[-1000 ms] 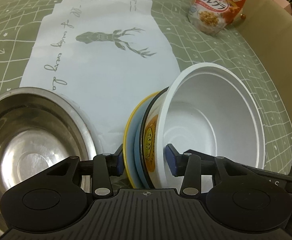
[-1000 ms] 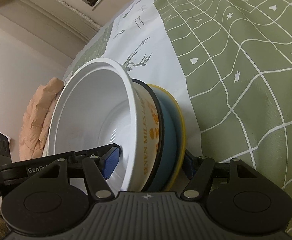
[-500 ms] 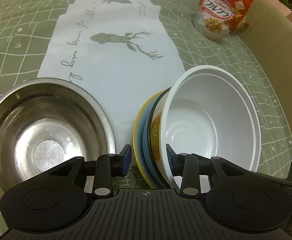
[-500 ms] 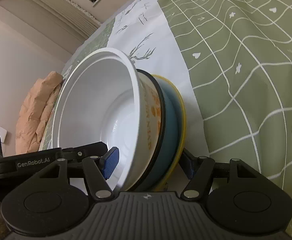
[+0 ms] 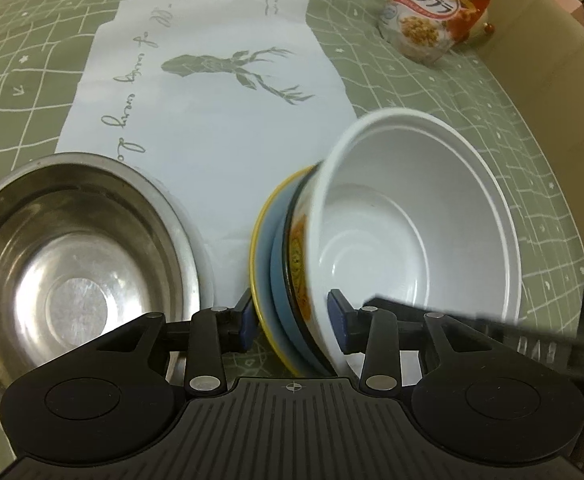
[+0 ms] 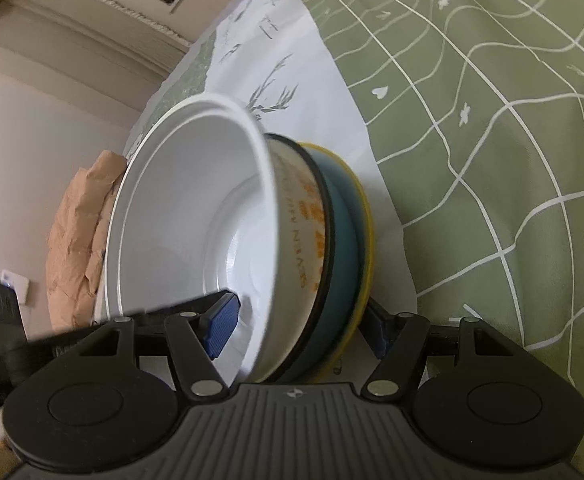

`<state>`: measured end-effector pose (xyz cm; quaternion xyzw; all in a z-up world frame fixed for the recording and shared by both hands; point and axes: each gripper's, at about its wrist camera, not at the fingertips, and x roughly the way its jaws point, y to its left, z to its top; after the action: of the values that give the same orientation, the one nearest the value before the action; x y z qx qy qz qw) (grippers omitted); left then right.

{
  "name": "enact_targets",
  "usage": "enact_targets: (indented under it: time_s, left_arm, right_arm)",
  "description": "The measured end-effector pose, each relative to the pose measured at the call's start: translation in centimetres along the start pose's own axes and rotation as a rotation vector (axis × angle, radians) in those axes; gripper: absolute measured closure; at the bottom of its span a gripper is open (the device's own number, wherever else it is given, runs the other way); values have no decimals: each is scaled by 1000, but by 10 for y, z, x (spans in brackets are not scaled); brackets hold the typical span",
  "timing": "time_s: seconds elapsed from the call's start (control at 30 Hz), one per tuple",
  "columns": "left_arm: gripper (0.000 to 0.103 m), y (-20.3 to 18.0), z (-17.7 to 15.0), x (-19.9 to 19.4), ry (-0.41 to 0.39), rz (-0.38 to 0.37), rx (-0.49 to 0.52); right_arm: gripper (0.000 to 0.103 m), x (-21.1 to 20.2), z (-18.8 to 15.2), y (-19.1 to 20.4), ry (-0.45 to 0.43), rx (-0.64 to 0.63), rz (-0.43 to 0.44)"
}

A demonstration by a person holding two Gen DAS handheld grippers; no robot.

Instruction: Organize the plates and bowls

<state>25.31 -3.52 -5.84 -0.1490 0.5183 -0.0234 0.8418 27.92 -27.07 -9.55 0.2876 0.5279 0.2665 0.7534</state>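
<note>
A white plastic bowl (image 5: 412,240) sits inside a cream bowl with orange print (image 5: 300,268), a blue plate (image 5: 277,280) and a yellow plate (image 5: 257,264). This stack is tipped on its edge over the white deer cloth (image 5: 219,128) so both tools can reach around it. The right tool (image 6: 298,330) is clamped on the stack. The left tool (image 5: 292,316) has just been opening around it, and I cannot tell if it grips. The big shiny steel bowl (image 5: 75,264) sits just beside the stack. Past the stack, the green worktop (image 5: 432,92) has open room.

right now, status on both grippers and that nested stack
Left gripper and right gripper both straddle the tilted nested stack. Left jaws just reopening. Steel bowl close beside.
</note>
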Motion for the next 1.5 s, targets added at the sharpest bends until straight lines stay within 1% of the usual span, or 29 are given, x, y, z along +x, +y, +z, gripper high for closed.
enact_targets:
  time_s: [0.07,0.23,0.4,0.5,0.63,0.77,0.9,0.93,0.97,1.13,1.2,1.3,1.5]
  left_arm:
    - [59,-2,-3,-2,9,-8,7]
    - [60,-1,-13,-10,14,1,9]
    - [61,3,-18,-11,10,-11,13]
    - [60,5,-17,-11,6,-24,4]
    - [61,5,-15,-12,-1,-20,13]
    - [61,6,-9,-14,-27,-12,13]
    - [61,8,-1,-15,-45,-2,7]
    - [61,8,0,-16,-50,-2,6]
    - [61,8,2,-17,-56,-2,6]
    - [61,8,10,-19,-74,-4,6]
    - [61,8,13,-18,-74,-8,8]
    - [61,8,16,-17,-73,-14,8]
    - [59,5,18,-14,-70,-13,26]
  right_arm:
    - [36,0,2,1,4,-8,-9]
    - [36,-1,-1,13,16,-60,-51]
    - [35,-1,-7,17,43,-110,-65]
    - [35,-2,-4,16,45,-111,-68]
    - [36,-18,-1,29,-62,-199,-148]
    - [34,-34,4,42,-158,-282,-209]
    - [34,-35,9,55,-245,-385,-345]
    - [34,-35,10,57,-257,-408,-372]
    - [31,-32,11,60,-263,-431,-391]
    - [30,-20,18,65,-254,-497,-436]
    - [29,-15,25,62,-233,-504,-424]
    - [27,-11,32,53,-213,-476,-392]
    - [24,-13,29,42,-211,-463,-365]
